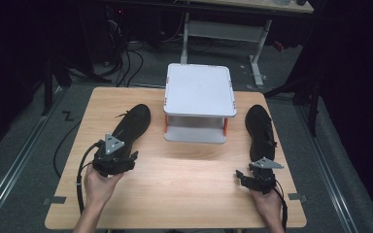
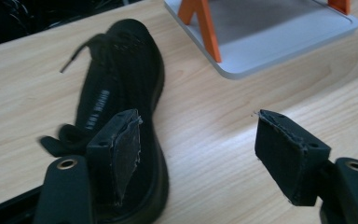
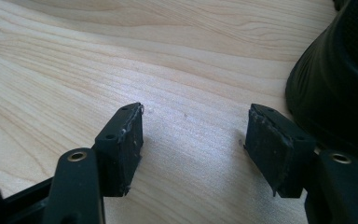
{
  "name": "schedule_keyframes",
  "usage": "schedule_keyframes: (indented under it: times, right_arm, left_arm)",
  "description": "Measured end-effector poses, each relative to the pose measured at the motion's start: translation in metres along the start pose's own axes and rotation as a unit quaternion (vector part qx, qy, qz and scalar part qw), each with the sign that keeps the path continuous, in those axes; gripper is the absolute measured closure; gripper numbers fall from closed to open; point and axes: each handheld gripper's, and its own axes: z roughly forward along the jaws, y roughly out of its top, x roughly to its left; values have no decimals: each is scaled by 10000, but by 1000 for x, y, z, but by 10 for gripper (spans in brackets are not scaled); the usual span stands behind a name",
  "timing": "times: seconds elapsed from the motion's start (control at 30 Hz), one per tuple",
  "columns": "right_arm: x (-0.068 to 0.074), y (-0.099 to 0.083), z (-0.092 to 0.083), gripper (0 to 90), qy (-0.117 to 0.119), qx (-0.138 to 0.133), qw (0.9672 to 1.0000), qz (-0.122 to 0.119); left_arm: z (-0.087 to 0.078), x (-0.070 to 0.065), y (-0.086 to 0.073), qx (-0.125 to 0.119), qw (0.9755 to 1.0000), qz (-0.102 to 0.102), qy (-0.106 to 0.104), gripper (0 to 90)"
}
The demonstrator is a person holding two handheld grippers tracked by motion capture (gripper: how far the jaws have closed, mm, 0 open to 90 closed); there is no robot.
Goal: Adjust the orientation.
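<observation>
On table's left, black shoe [image 2: 121, 93] w/ laces loose, white side lettering

The wooden table [image 1: 175, 194] carries two black shoes [image 1: 131, 124] [image 1: 260, 126] and a white stand [image 1: 199, 104].

The person's 2 forearms enter from the bottom edge of the high view, each hand wrapped around a gripper; the left hand [image 1: 98, 184] sits at the left, the right hand [image 1: 266, 204] at the right, well apart; the left gripper [image 1: 122, 156] points forward and slightly rightward, its 2 black jaws standing wide apart with nothing pressed between the pads [image 2: 127, 156]; the right gripper [image 1: 244, 178] points leftward across the person, low and level, its 2 jaws likewise parted with bare space between the pads [image 3: 131, 144].
</observation>
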Motion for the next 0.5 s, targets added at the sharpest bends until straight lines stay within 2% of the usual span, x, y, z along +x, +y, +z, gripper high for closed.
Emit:
schedule_keyframes:
  times: [0.07, 0.13, 0.27, 0.5]
  right_arm:
    - [0, 0, 0, 367, 0, 2, 10000, 5]
    - [0, 0, 0, 367, 0, 2, 10000, 4]
    - [0, 0, 0, 365, 5, 0, 10000, 0]
    - [0, 0, 0, 363, 4, 2, 10000, -1]
  left_arm:
    - [2, 4, 6, -12, 10000, 40, 63, 315]
    - [3, 9, 12, 3, 10000, -67, 61, 318]
    - [10, 18, 22, 14, 9998, -154, 107, 329]
    - [28, 29, 22, 223, 9995, -124, 165, 349]
